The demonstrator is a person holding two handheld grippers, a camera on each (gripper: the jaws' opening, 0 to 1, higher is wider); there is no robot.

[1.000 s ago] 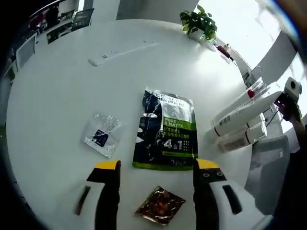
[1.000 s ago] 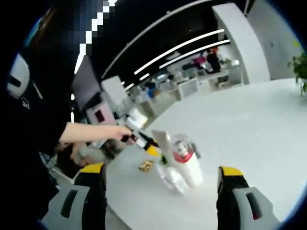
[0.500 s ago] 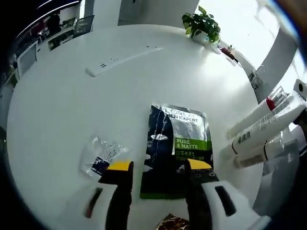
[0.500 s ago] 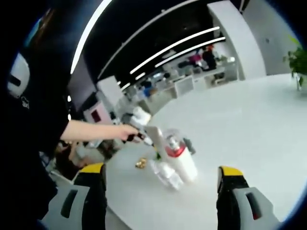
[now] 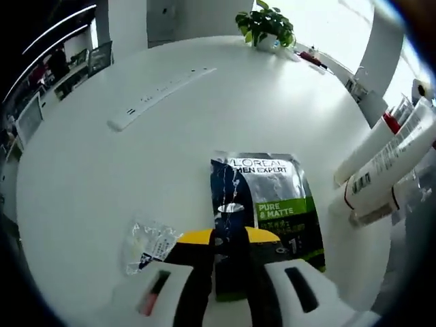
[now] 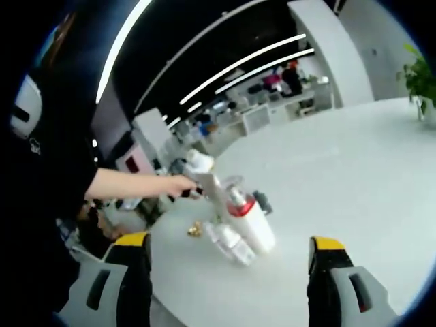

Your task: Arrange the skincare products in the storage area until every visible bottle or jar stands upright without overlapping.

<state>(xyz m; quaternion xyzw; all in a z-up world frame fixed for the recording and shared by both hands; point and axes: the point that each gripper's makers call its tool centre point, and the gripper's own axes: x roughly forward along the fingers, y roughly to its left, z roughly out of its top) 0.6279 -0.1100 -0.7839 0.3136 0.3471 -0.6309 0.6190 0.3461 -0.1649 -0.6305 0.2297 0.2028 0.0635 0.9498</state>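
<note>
Left gripper (image 5: 230, 240) fingers have closed onto the sachet's (image 5: 266, 204) near edge, flat on the white surface (image 5: 102, 177); tubes (image 5: 381, 160) stand right. Right gripper view: right gripper (image 6: 231, 246) fingers spread, empty; red-capped tube (image 6: 251, 223) beyond.

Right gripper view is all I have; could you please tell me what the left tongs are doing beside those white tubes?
Observer: The left tongs are shut on the lower edge of a L'Oreal Men Expert sachet, dark with a green band.
Operator: Thank you. Is anything lying next to it?
Observer: Yes, a small clear packet lies flat on the table, on the side of the sachet away from the white tubes.
Operator: And further out?
Observer: A long white power strip lies beyond the sachet.
</note>
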